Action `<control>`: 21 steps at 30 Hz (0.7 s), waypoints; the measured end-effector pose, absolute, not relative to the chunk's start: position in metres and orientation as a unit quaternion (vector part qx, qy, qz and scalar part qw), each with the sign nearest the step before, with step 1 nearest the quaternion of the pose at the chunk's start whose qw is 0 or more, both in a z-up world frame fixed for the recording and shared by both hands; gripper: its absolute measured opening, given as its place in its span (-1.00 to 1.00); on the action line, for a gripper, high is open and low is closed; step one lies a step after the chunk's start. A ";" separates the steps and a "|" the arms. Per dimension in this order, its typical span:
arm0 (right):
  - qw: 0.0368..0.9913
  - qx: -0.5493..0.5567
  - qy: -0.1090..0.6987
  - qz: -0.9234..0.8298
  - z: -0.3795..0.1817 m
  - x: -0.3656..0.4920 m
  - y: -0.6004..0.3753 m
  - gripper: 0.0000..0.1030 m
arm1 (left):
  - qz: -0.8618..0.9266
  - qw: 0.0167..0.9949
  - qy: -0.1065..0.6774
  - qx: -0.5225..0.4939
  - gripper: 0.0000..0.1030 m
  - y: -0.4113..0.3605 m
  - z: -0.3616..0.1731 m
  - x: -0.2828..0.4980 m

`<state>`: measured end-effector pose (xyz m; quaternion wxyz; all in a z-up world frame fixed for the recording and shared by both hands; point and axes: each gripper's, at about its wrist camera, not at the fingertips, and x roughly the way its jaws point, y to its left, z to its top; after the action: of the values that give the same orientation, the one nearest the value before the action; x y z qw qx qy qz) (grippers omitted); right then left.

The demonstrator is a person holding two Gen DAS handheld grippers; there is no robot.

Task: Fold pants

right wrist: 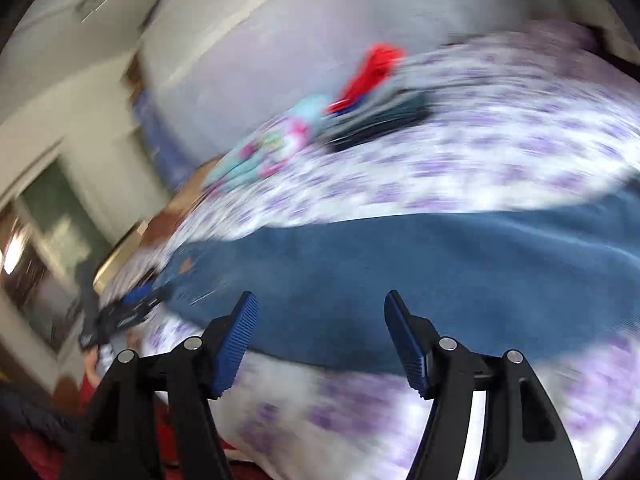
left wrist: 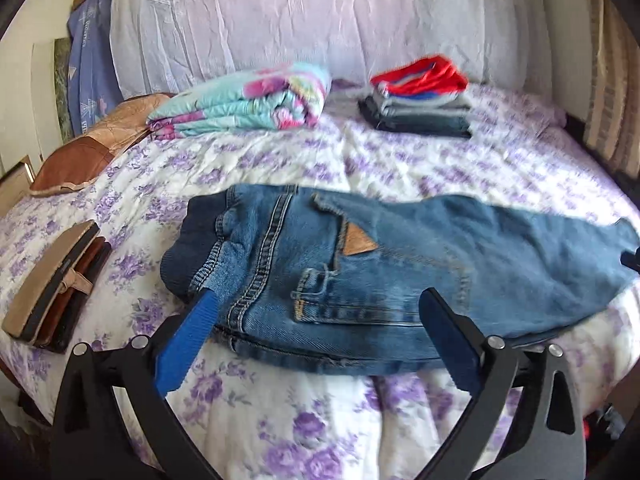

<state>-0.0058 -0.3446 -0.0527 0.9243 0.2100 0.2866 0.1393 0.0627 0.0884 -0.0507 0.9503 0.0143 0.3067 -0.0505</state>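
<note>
Left wrist: left tool (left wrist: 320, 312) wide open above jeans (left wrist: 400, 264).

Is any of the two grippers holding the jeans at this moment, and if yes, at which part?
Nothing is held. The left gripper and the right gripper both have open jaws with no cloth between the pads; the jeans lie free on the bed.

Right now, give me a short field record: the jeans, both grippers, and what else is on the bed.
pants: blue denim jeans, laid flat across the purple-flowered bedspread
left gripper: open, over the waist end
right gripper: open, nothing between the pads, view blurred
behind: stack of folded clothes, red on top; folded turquoise floral blanket
</note>
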 end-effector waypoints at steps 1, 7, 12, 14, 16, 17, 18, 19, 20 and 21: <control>0.922 0.232 0.288 0.116 -0.056 -0.015 -0.366 0.32 | -0.054 0.951 0.304 0.002 0.90 0.092 -0.048 0.062; 0.874 0.394 0.285 0.003 -0.088 -0.051 -0.474 0.45 | -0.014 0.953 0.295 -0.072 0.90 0.124 -0.046 0.060; 0.828 0.494 0.265 0.016 -0.105 -0.035 -0.505 0.45 | 0.007 0.939 0.316 -0.133 0.90 0.164 -0.046 0.067; 0.817 0.516 0.257 0.007 -0.106 -0.028 -0.511 0.45 | 0.025 0.932 0.329 -0.150 0.90 0.180 -0.054 0.073; 0.820 0.516 0.249 0.003 -0.105 -0.028 -0.515 0.45 | 0.050 0.924 0.343 -0.161 0.91 0.193 -0.069 0.080; 0.826 0.510 0.241 0.001 -0.104 -0.028 -0.514 0.44 | 0.055 0.920 0.349 -0.172 0.92 0.199 -0.079 0.083; 0.834 0.499 0.234 -0.005 -0.104 -0.028 -0.511 0.30 | 0.042 0.917 0.346 -0.193 0.92 0.204 -0.087 0.083; 0.846 0.480 0.230 -0.016 -0.104 -0.028 -0.507 0.12 | 0.036 0.919 0.334 -0.206 0.92 0.208 -0.090 0.081; 0.856 0.463 0.227 -0.026 -0.106 -0.028 -0.505 -0.32 | 0.036 0.923 0.323 -0.204 0.92 0.207 -0.090 0.078; 0.861 0.457 0.224 -0.030 -0.113 -0.024 -0.505 -0.55 | 0.041 0.927 0.320 -0.193 0.92 0.204 -0.090 0.077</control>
<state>-0.0239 -0.5047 -0.1126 0.8606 0.4565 0.2237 -0.0303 0.0775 0.2043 -0.0903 0.9266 -0.1932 0.3199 0.0406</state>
